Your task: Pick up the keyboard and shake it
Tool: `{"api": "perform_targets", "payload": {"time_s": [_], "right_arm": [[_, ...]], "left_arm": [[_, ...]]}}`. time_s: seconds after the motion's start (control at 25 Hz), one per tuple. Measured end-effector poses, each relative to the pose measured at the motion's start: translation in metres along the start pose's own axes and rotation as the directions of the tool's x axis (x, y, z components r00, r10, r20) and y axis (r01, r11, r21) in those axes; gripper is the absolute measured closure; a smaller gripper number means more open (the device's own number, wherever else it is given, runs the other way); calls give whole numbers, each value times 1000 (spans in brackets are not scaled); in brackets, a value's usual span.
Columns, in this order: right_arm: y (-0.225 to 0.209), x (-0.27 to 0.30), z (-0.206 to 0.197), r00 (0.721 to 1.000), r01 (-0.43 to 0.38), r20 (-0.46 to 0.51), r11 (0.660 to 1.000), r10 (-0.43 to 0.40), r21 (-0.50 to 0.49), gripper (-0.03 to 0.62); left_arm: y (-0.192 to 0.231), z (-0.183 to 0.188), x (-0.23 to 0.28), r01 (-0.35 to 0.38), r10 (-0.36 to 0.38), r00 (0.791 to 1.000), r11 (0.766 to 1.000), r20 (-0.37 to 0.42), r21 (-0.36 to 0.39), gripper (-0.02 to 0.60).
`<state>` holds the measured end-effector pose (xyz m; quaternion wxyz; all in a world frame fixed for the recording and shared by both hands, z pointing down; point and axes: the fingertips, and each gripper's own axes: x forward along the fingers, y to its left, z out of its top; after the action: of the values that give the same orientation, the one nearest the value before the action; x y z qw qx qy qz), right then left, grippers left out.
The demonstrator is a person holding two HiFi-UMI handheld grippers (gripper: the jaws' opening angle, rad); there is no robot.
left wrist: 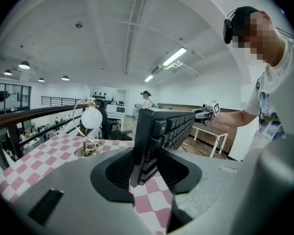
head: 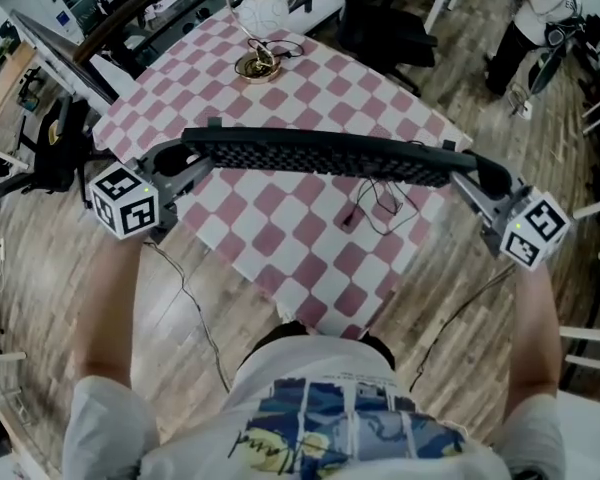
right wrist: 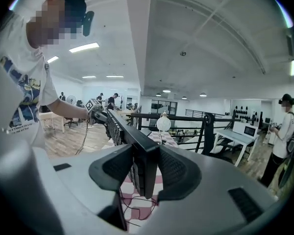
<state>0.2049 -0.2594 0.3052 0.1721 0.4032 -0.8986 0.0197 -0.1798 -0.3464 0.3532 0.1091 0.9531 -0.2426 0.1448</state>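
Note:
A long black keyboard (head: 320,156) hangs in the air above the checkered table (head: 280,243), held at both ends. My left gripper (head: 195,158) is shut on its left end and my right gripper (head: 467,173) on its right end. In the left gripper view the keyboard (left wrist: 166,129) stands on edge between the jaws of the left gripper (left wrist: 146,168), keys facing right. The right gripper view shows the right gripper (right wrist: 146,173) pinching the keyboard's (right wrist: 125,131) other end, keys facing left. A thin black cable (head: 375,203) trails below onto the cloth.
A white globe lamp (head: 258,28) on a brass base stands at the table's far end. A black office chair (head: 380,33) sits beyond the table, another black chair (head: 50,148) at the left. A person (head: 535,18) stands at the far right. A railing runs along the far left.

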Motion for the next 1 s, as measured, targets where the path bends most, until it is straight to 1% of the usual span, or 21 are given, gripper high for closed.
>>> {"api": "perform_targets", "payload": {"time_s": [0.2,0.44,0.6,0.72,0.84,1.0], "right_arm": [[-4,14,-37,997,-29,-64,995,35,95,434],[-14,30,-82,983,-68,-153,975,101,211,431],[-14,41,-114,968,-93,-199,953,154,287,430],[-14,51,-141,951,-106,-243,939,192,328,428],[-16,61,-168,931,-112,-282,915,233,389,425],[-18,73,-205,907,-106,-316,877,279,469,424]], "left_arm": [[-1,-41,15,13,-20,997,995,-75,-97,442],[-6,-86,32,5,-41,985,977,-165,-213,442],[-11,-124,40,-5,-67,973,951,-223,-308,442],[-17,-153,45,-19,-85,959,933,-271,-360,442],[-20,-179,54,-33,-107,945,910,-310,-414,442],[-22,-208,65,-57,-127,927,882,-354,-467,442]]}}
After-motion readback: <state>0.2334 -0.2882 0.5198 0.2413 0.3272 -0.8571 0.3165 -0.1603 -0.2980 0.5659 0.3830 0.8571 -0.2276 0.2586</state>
